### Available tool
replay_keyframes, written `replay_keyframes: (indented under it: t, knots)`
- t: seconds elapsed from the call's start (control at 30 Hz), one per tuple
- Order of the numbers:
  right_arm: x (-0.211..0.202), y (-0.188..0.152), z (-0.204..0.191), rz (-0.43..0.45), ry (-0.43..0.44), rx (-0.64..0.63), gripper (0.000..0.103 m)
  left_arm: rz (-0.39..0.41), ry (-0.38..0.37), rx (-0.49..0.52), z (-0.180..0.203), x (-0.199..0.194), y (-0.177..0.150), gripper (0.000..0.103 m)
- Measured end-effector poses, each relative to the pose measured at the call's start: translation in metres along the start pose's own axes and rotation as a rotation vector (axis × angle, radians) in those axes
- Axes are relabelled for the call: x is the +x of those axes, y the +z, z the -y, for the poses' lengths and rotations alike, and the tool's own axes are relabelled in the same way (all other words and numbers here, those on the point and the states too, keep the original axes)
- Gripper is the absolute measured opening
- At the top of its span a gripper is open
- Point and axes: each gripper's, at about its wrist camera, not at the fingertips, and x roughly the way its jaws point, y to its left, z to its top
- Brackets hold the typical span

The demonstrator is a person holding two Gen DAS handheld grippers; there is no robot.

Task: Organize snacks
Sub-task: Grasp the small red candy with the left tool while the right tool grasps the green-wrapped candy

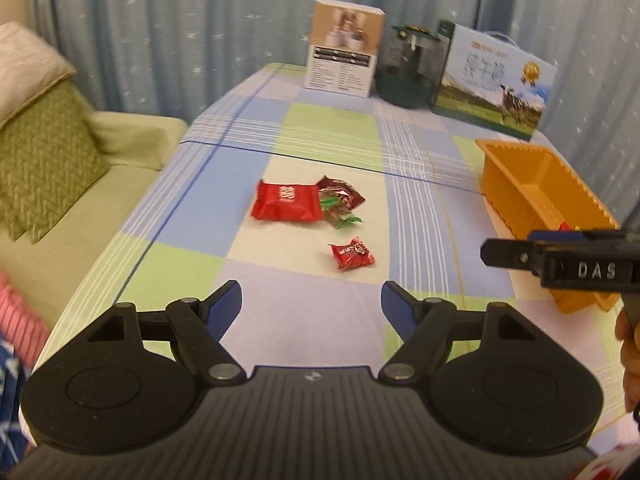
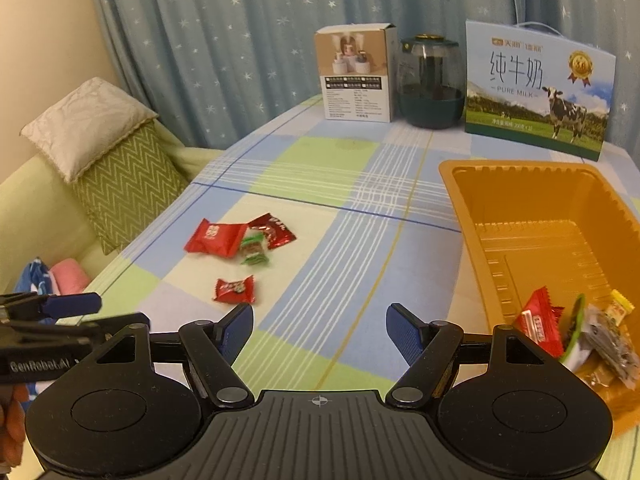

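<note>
Both grippers spread and empty, four wrapped snacks loose on the checked tablecloth

Left gripper (image 1: 311, 300) and right gripper (image 2: 320, 322) hang with jaws wide, nothing between; near them lies the small red candy (image 1: 352, 255), farther off the big red packet (image 1: 286, 202) overlapping a dark red wrapper (image 1: 342, 192) and green-ended sweet (image 1: 340, 216) — light, crinkly, likely slippery, best pinched mid-body; orange tray (image 2: 472, 184) at right, some snacks already inside
</note>
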Motion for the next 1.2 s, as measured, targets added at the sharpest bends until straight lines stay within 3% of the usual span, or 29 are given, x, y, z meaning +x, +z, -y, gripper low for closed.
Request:
replay_keyframes:
  t: [0.13, 0.2, 0.27, 0.43, 0.53, 0.7, 0.87, 1.0, 1.2]
  knots:
    - [0.016, 0.004, 0.005, -0.007, -0.003, -0.002, 0.073, -0.008, -0.021, 0.067, 0.004, 0.022, 0.006, 0.074]
    - [0.024, 0.006, 0.008, -0.011, -0.005, -0.001, 0.060, -0.004, -0.037, 0.107, 0.007, 0.033, 0.009, 0.073]
    - [0.029, 0.008, 0.013, -0.007, -0.020, 0.007, 0.057, -0.004, -0.051, 0.153, 0.010, 0.044, 0.012, 0.070]
    - [0.037, 0.010, 0.022, -0.002, -0.038, 0.020, 0.055, -0.019, -0.087, 0.269, 0.017, 0.072, 0.017, 0.061]
    - [0.041, 0.009, 0.024, -0.012, -0.036, 0.029, 0.055, -0.039, -0.117, 0.307, 0.019, 0.085, 0.017, 0.050]
    - [0.044, 0.010, 0.025, -0.013, -0.037, 0.030, 0.055, -0.044, -0.163, 0.372, 0.024, 0.095, 0.018, 0.041]
    - [0.047, 0.009, 0.022, -0.023, -0.030, 0.024, 0.055, -0.062, -0.189, 0.349, 0.024, 0.099, 0.019, 0.032]
    - [0.050, 0.009, 0.018, -0.024, -0.027, 0.018, 0.055, -0.066, -0.191, 0.267, 0.018, 0.095, 0.016, 0.017]
    - [0.057, 0.010, 0.008, -0.024, -0.002, -0.012, 0.055, -0.044, -0.121, 0.159, 0.004, 0.082, 0.007, 0.016]
